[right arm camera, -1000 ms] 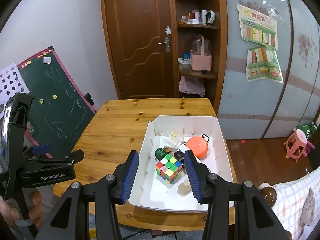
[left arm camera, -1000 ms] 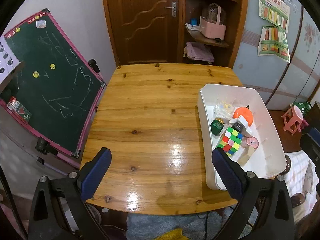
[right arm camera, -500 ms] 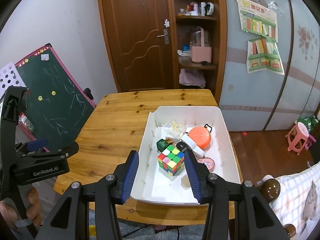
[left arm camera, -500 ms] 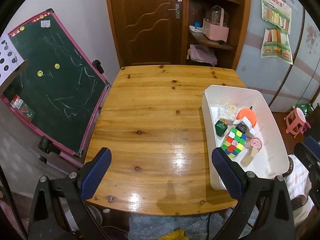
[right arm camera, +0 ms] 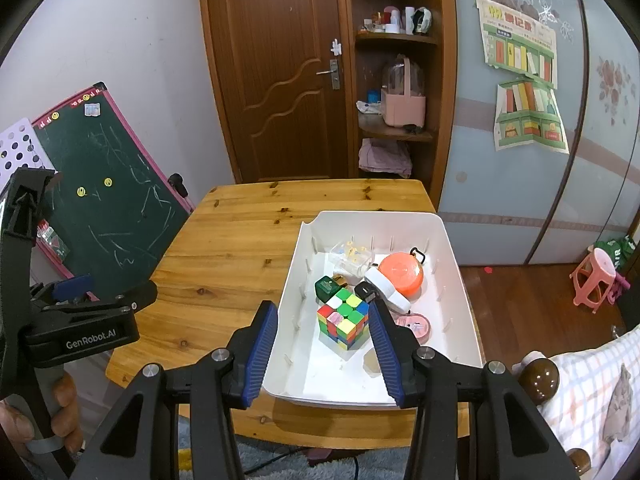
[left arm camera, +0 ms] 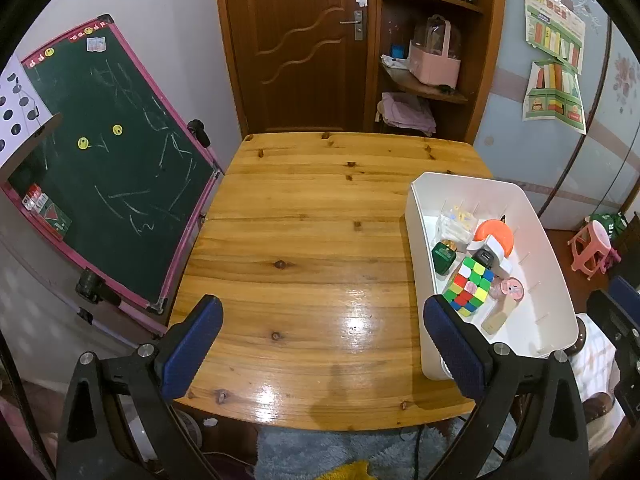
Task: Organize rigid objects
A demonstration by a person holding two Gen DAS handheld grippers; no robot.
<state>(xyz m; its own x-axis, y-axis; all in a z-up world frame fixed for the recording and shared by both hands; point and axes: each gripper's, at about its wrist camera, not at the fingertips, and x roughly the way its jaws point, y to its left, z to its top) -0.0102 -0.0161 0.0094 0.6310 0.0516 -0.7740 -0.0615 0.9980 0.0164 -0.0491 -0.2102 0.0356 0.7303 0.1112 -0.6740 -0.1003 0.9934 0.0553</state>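
L view: your left gripper (left arm camera: 320, 340) is spread wide, empty, over bare table (left arm camera: 304, 240); bin (left arm camera: 416, 216) sits to the right. R view: your right gripper (right arm camera: 322, 338) is part-spread, holding nothing, above cube (right arm camera: 343, 318) in the bin.

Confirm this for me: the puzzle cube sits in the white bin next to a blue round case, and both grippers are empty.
Not quite. The round case is orange, not blue, as the right wrist view shows. The rest holds: the puzzle cube sits in the white bin beside it, and the left gripper and right gripper are both empty.
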